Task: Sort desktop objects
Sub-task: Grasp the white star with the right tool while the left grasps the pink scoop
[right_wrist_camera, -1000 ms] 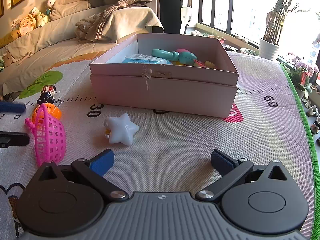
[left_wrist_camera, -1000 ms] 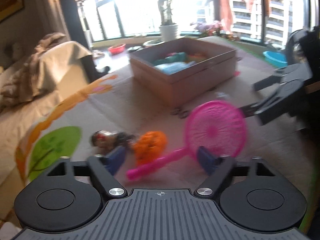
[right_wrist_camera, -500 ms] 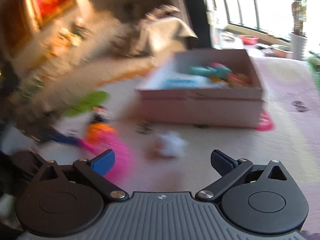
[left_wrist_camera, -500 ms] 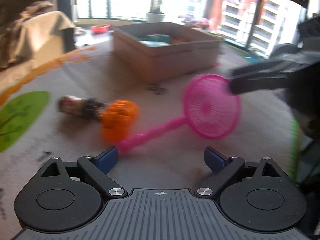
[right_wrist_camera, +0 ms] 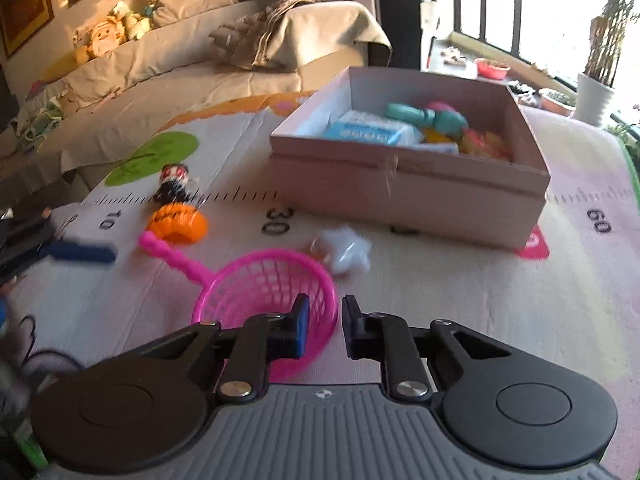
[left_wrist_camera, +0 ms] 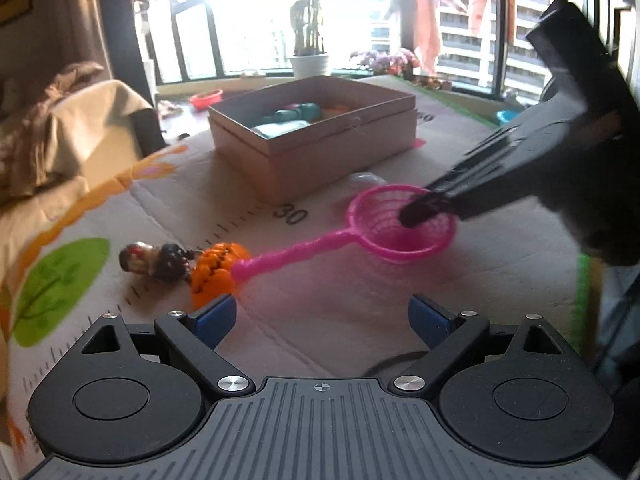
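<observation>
A pink toy net (right_wrist_camera: 264, 288) lies mouth-up on the play mat, its handle reaching to an orange pumpkin (right_wrist_camera: 178, 222). My right gripper (right_wrist_camera: 325, 326) is shut on the near rim of the net, one finger inside the basket and one outside. The left wrist view shows the same grip (left_wrist_camera: 416, 212) on the net (left_wrist_camera: 384, 240). My left gripper (left_wrist_camera: 320, 316) stands open over bare mat, just short of the pumpkin (left_wrist_camera: 216, 268) and the handle. A small figurine (left_wrist_camera: 156, 260) lies beside the pumpkin. A white star (right_wrist_camera: 344, 250) rests in front of the pink box (right_wrist_camera: 400, 196).
The open box (left_wrist_camera: 320, 152) holds a blue packet, a teal toy and other bits. A sofa with a blanket (right_wrist_camera: 296, 40) and plush toys runs behind the mat. A potted plant (left_wrist_camera: 308, 66) and windows lie beyond the box.
My right gripper swung left from the star to the net and closed on its rim. The net tipped from standing on edge to mouth-up. My left gripper shifted slightly and stayed open.
</observation>
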Demonstrator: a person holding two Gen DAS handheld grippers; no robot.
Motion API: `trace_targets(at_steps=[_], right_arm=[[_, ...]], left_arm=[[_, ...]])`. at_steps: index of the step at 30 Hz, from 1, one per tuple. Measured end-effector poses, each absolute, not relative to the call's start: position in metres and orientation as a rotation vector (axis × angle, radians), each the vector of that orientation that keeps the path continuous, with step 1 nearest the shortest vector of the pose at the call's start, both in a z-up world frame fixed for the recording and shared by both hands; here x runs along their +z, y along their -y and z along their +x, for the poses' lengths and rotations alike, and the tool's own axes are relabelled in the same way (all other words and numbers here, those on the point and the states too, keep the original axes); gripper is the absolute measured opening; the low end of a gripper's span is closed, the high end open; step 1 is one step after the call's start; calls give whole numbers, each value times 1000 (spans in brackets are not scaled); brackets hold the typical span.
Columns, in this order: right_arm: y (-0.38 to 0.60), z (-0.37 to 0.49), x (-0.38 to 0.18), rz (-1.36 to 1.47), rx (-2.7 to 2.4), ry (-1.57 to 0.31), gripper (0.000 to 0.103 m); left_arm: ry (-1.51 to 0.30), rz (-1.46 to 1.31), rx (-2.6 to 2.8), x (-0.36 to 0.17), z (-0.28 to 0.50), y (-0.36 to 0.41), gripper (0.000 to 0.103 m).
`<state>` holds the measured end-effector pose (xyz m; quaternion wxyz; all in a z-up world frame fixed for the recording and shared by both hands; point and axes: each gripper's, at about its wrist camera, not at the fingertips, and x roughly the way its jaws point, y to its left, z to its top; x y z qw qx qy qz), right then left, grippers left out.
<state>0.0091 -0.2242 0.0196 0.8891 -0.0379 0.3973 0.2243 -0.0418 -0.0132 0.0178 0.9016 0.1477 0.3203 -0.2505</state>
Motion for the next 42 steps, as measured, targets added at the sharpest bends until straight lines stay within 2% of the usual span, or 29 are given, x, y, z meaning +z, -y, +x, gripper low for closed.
trace_targets(at_steps=[5, 6, 8, 12, 13, 16, 20, 26, 30, 33, 35, 38, 41, 42], right_arm=[[224, -2, 27, -112, 504, -799, 19], [226, -2, 30, -105, 497, -790, 21], [233, -2, 36, -74, 482, -782, 32], [250, -8, 38, 29, 494, -822, 35], [252, -11, 37, 42, 500, -835, 35], [255, -13, 32, 60, 500, -873, 20], [247, 1, 26, 51, 485, -883, 11], [202, 29, 38, 39, 592, -798, 10], [182, 38, 50, 15, 623, -724, 10], [198, 36, 64, 12, 571, -660, 14], [217, 33, 69, 17, 501, -635, 23], [242, 26, 67, -6, 398, -625, 30], [255, 20, 59, -32, 358, -644, 50], [257, 19, 56, -36, 357, -652, 52]], left_arm=[[-593, 437, -453, 14, -35, 21, 96], [-590, 440, -450, 15, -32, 22, 96], [-598, 416, -465, 16, -27, 22, 97], [-635, 374, -479, 14, -14, 29, 96], [-650, 361, -496, 14, -14, 31, 96], [-693, 312, -575, 16, -15, 34, 96], [-724, 304, -595, 17, -21, 37, 96], [-824, 213, -613, 16, -28, 28, 97], [-798, 240, -567, 19, -35, 33, 97], [-779, 222, -558, 20, -33, 40, 97], [-785, 195, -542, 18, -25, 45, 97], [-810, 131, -493, 13, -7, 49, 97], [-834, 96, -509, 10, 1, 51, 97], [-832, 109, -527, 10, -2, 52, 97]])
